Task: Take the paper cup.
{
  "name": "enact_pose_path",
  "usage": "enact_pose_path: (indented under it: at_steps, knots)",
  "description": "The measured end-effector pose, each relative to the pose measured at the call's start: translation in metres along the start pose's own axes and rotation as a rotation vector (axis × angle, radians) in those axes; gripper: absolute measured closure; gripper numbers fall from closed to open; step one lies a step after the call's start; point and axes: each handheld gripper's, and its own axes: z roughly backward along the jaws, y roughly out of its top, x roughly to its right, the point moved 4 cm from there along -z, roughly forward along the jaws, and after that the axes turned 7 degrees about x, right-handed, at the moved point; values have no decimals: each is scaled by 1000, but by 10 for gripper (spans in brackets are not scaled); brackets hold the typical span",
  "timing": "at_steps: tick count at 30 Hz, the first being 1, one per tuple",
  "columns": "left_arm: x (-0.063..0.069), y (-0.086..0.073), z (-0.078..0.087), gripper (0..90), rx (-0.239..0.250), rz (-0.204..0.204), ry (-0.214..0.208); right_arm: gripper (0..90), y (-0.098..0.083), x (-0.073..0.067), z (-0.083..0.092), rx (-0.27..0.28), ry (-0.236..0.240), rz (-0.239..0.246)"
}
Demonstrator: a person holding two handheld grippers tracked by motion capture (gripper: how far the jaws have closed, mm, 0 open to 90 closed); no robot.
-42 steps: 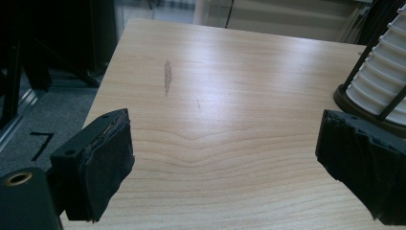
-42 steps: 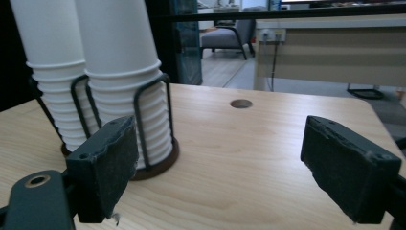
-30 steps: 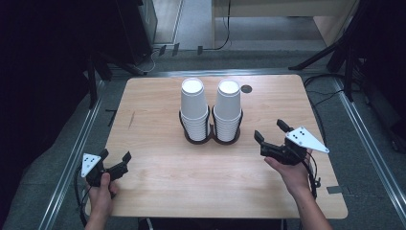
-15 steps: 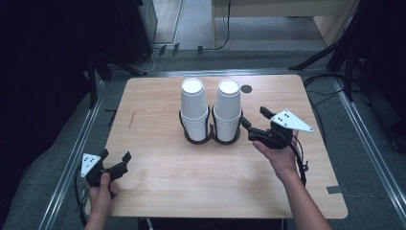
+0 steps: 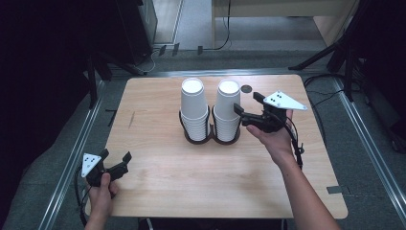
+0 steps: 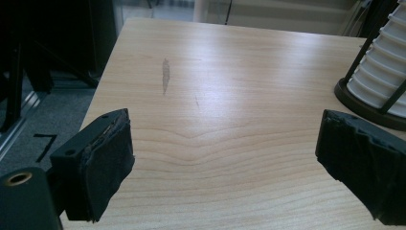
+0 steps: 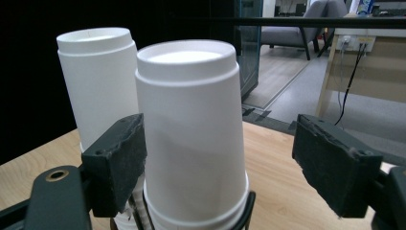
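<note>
Two tall stacks of white paper cups, left [image 5: 194, 108] and right [image 5: 227, 108], stand side by side in a black wire holder [image 5: 210, 139] at the middle of the wooden table [image 5: 158, 191]. My right gripper [image 5: 246, 103] is level beside the right stack, and its jaws have just been opening. In the right gripper view that stack [image 7: 191, 120] rises between the parted jaws of the gripper [image 7: 220, 163], the left pad close to it, the right pad well apart. My left gripper [image 5: 116, 156] rests open at the front left edge, over bare wood [image 6: 225, 163].
A small dark round spot [image 5: 246, 88] lies behind the right stack. The left gripper view shows a grey scuff [image 6: 165, 74] on the wood and the cup holder's edge [image 6: 378, 72] at far right. Metal floor rails [image 5: 76, 158] flank the table; tripod legs [image 5: 335, 52] stand back right.
My right gripper has moved left and away from the person, from the table's right side up to the right cup stack. The left gripper has stayed where it was.
</note>
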Motion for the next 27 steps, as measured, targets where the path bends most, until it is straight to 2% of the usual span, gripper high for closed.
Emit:
enact_pose_path:
  at_steps: [4,16,20,24,27]
  knots:
    - [0,0,0,56,-2,-4,-1,194,6,-7,-13,-22,3,25]
    - [1,0,0,56,-2,-10,-4,230,12,-15,-35,-48,1,24]
    - [1,0,0,56,-4,-14,-6,223,13,-17,-41,-66,-1,28]
    - [2,0,0,56,-6,-17,-10,174,12,-18,-46,-72,-15,25]
    - [2,0,0,56,-6,-19,-11,189,11,-18,-49,-79,-25,21]
